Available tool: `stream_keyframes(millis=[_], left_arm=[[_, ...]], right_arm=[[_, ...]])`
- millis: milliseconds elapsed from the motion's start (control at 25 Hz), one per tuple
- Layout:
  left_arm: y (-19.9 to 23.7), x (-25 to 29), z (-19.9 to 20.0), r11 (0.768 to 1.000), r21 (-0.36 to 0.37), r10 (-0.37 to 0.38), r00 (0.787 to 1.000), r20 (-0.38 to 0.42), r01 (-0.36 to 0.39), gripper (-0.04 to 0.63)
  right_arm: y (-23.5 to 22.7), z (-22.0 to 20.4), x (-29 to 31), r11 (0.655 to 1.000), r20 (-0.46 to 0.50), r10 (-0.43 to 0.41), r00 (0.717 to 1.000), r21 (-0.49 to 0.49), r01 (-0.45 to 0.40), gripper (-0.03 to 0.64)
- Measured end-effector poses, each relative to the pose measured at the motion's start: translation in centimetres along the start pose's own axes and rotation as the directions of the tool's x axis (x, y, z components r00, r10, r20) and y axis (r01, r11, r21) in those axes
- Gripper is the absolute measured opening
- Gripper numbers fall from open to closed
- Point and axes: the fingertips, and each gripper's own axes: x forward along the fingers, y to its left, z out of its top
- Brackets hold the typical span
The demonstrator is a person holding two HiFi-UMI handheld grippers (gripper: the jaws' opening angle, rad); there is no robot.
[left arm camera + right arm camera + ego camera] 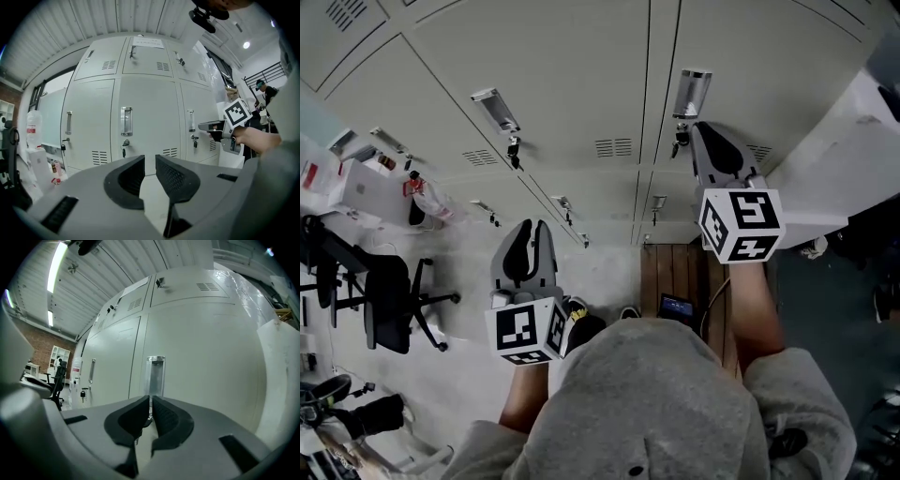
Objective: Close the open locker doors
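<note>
A bank of grey lockers (581, 84) fills the head view, and the doors facing me look flush. My right gripper (701, 127) points level at a door just below its metal handle (691, 92), beside a hanging key (679, 141). In the right gripper view its jaws (150, 401) are shut, with the handle (155, 373) straight ahead; whether they touch the door is unclear. A pale panel (834, 159), possibly an open door, juts out at the right. My left gripper (532, 225) hangs back from the lockers, its jaws (150, 161) slightly apart and empty.
A black office chair (389, 300) and cluttered boxes (366, 187) stand at the left. A wooden floor strip (675, 272) with a small screen (677, 306) lies below the lockers. A person (262, 91) stands far off at the right of the left gripper view.
</note>
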Motion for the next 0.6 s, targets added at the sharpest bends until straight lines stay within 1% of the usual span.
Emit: stream_keyframes(millis=[160, 320, 440, 600], left_arm=[[-1.6, 0.6, -0.5, 0.999, -0.004, -0.038, 0.999, -0.01, 0.038, 0.077], [-3.8, 1.1, -0.9, 0.996, -0.005, -0.086, 0.996, -0.023, 0.086, 0.077], [-5.0, 1.6, -1.1, 0.993, -0.006, -0.115, 0.993, -0.026, 0.115, 0.077], [-6.1, 2.0, -1.2, 0.99, -0.006, -0.138, 0.99, -0.031, 0.138, 0.077]], right_arm=[[0.5, -0.2, -4.2, 0.999, 0.007, 0.032, 0.999, 0.005, -0.032, 0.041], [0.7, -2.0, -7.9, 0.999, -0.033, 0.032, 0.999, 0.018, -0.031, 0.041], [0.5, -3.3, -9.3, 0.999, -0.059, 0.013, 0.998, 0.032, -0.011, 0.041], [0.2, -4.0, -9.9, 0.999, -0.067, 0.007, 0.998, 0.043, -0.004, 0.041]])
